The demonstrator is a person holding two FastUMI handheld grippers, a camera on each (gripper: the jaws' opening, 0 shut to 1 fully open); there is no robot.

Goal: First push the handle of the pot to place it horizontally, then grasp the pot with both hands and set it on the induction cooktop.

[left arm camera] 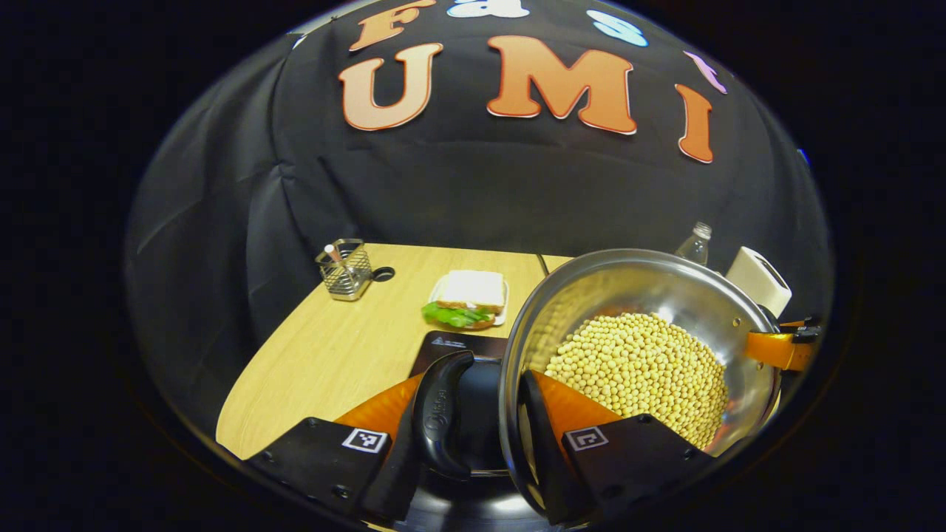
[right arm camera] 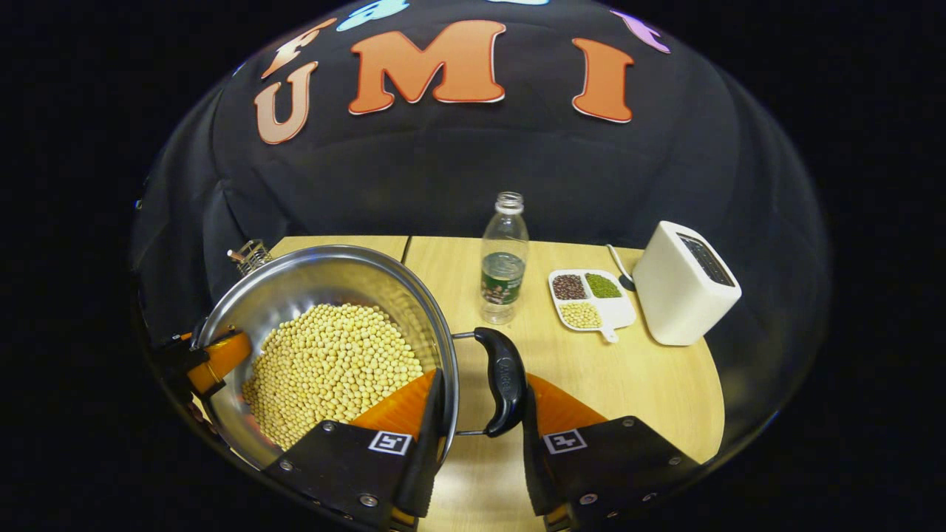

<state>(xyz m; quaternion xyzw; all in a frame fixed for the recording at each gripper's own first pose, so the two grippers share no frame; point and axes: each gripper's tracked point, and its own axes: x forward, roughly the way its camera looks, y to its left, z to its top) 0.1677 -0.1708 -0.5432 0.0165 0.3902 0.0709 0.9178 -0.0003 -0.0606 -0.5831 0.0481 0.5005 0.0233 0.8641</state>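
A steel pot (left arm camera: pixel 643 284) full of yellow soybeans (left arm camera: pixel 643 369) is held between both grippers. My left gripper (left arm camera: pixel 477 395) is shut across the pot's left side, with one finger outside the black side handle (left arm camera: pixel 443 410) and the other inside the wall. My right gripper (right arm camera: pixel 482 395) grips the opposite black handle (right arm camera: pixel 502 380) and wall the same way. Each gripper also shows across the pot from the other: the right gripper (left arm camera: pixel 783 349) and the left gripper (right arm camera: pixel 207 362). The black induction cooktop (left arm camera: pixel 452 345) lies on the table just below and beyond the left handle.
A plate with a sandwich (left arm camera: pixel 473 299) and a wire holder (left arm camera: pixel 345 270) stand behind the cooktop. To the right are a clear bottle (right arm camera: pixel 504 258), a divided dish of beans (right arm camera: pixel 591 295), a spoon (right arm camera: pixel 617 266) and a white toaster (right arm camera: pixel 684 284).
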